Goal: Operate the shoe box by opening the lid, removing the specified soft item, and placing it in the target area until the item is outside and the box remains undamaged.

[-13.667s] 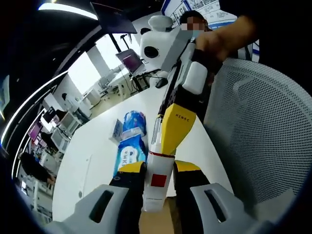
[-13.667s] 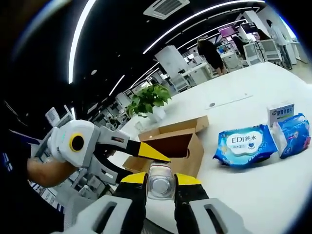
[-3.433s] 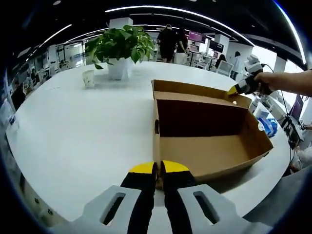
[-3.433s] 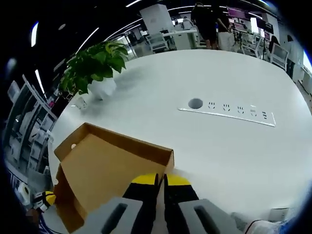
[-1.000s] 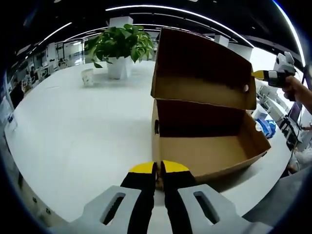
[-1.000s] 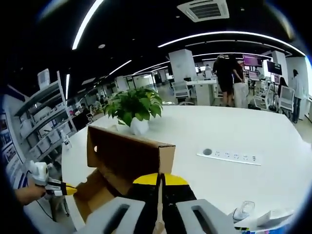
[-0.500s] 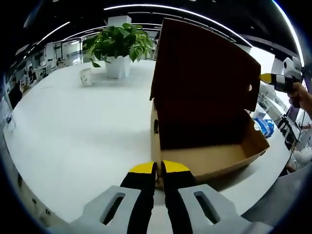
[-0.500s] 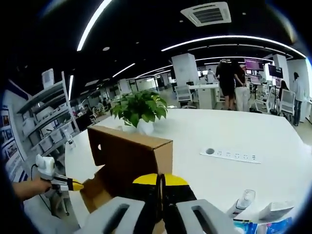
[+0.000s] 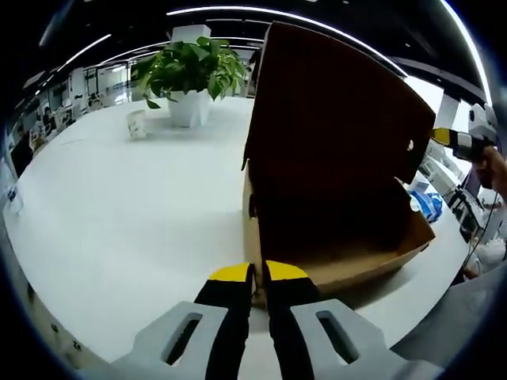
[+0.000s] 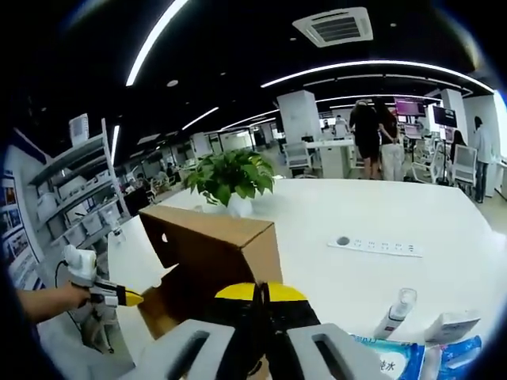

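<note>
Cardboard shoe box (image 9: 333, 237) on white counter (image 9: 119, 214), lid (image 10: 210, 237) raised by right gripper (image 10: 261, 297), left gripper (image 9: 253, 277) pinching front corner, both fingers pressed on thin, light, crushable board—grip edges gently.

two close views from opposite ends of the shared shoe box (image 9: 333, 237)

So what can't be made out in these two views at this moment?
- Left gripper view: the lid shades the shoe box floor; contents unclear.
- Right gripper view: the right gripper hides what it pinches; the lid blocks the box interior.
- Wipes pack: cut off by the view's bottom edge.
</note>
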`<move>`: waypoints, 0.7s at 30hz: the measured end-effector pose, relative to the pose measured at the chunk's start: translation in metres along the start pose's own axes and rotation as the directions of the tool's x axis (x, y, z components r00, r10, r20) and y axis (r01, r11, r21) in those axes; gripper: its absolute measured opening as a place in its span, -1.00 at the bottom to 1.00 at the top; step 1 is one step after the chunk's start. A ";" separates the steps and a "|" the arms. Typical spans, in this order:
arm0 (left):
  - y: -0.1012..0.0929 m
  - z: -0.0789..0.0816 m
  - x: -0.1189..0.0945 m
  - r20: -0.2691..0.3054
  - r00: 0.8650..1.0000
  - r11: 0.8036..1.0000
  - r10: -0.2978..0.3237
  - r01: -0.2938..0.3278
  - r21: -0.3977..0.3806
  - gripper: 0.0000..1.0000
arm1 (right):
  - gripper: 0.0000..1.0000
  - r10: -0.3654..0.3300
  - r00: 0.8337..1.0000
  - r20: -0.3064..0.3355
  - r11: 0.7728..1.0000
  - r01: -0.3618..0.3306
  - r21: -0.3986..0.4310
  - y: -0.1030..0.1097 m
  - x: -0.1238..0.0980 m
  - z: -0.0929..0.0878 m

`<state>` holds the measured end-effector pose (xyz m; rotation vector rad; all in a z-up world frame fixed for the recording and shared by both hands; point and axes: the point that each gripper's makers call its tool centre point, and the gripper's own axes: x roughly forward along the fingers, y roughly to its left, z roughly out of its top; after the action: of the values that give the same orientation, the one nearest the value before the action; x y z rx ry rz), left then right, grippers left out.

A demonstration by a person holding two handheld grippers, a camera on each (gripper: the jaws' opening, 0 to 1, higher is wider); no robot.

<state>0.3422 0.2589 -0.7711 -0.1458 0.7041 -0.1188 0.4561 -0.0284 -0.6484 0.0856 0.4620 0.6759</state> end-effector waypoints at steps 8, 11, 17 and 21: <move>-0.001 0.006 -0.003 -0.008 1.000 0.999 -0.002 0.002 0.050 -0.91 | -1.00 -0.006 1.000 0.008 1.000 0.006 -0.009 0.004 -0.006 -0.005; 0.001 0.016 -0.006 0.009 1.000 0.999 -0.002 0.001 0.052 -0.87 | -1.00 -0.009 1.000 0.015 1.000 0.009 -0.008 0.007 -0.009 -0.007; 0.003 0.041 -0.014 0.057 0.998 0.997 0.003 -0.008 0.082 -0.76 | -1.00 -0.007 1.000 0.015 1.000 0.007 -0.008 0.011 -0.014 -0.014; 0.001 0.064 -0.020 0.105 0.994 0.995 -0.009 -0.001 0.095 -0.75 | -1.00 -0.006 1.000 0.013 1.000 0.006 -0.013 0.015 -0.018 -0.019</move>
<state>0.3682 0.2686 -0.7105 -0.0619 0.5915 -0.1472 0.4270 -0.0294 -0.6552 0.0760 0.4449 0.6724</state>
